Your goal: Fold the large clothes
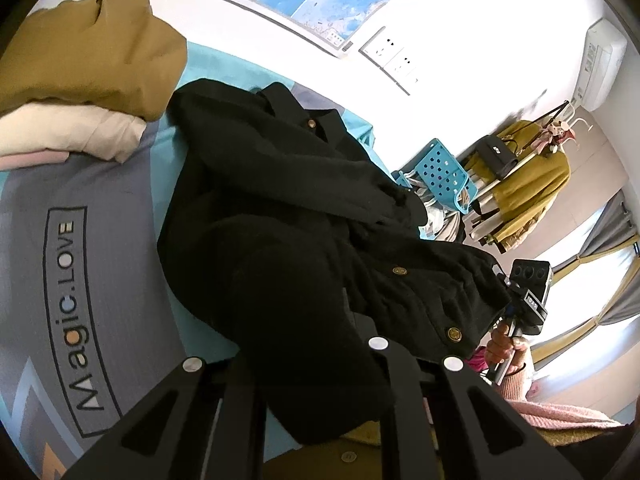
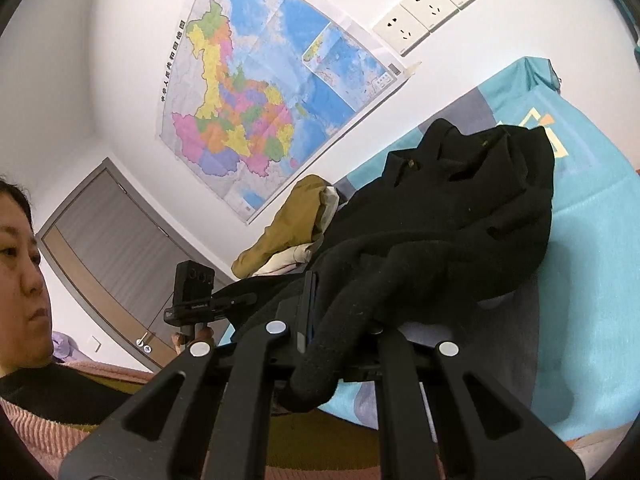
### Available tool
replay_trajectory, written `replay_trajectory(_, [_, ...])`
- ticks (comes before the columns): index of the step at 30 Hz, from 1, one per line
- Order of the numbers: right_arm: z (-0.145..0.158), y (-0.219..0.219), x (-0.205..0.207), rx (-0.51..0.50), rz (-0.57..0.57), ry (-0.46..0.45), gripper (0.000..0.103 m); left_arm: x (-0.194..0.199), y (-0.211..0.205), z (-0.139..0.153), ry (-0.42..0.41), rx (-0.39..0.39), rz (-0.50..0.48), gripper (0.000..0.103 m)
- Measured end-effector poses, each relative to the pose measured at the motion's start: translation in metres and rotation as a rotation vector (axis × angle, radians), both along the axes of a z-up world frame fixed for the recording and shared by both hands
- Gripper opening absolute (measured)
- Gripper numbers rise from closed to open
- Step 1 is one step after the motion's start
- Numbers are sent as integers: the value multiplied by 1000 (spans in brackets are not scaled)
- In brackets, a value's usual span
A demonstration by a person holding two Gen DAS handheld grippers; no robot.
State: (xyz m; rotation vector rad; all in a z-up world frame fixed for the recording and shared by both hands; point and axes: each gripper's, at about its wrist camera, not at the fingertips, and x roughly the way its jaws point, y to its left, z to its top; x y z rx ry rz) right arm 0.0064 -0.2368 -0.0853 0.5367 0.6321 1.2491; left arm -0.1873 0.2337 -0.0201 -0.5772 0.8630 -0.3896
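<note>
Black coat [image 1: 304, 216] with brass buttons spread across a bed [image 1: 100, 280], over a teal and grey cover printed "Magic.LOVE". Left claw [image 1: 316, 364] clamped tight on the coat's near edge, dark cloth bunched between its fingers and draped over them. Right claw [image 2: 340, 344] likewise closed on the coat, a rolled fold of black fabric pinched between its fingers and hanging toward the lens. Coat edge lifted off the cover at both grips, the rest lying on the bed. Beside the coat, toward the wall, a stack of folded clothes [image 1: 92, 64]: mustard on top, cream and pink beneath. Behind the bed, a wall map [image 2: 256, 96] and sockets [image 2: 428, 16]. Beyond the bed's far end, a clothes rack [image 1: 528, 184] with a mustard garment.
</note>
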Motion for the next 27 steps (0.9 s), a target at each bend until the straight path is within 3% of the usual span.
replay_trajectory(9, [8,2,14,-1,0,-10,8,10,4,6,-6,9,6,11])
replay_trajectory(27, [37,16,44,-13,-8,-37,8,40,3,36,-45,106,20,11])
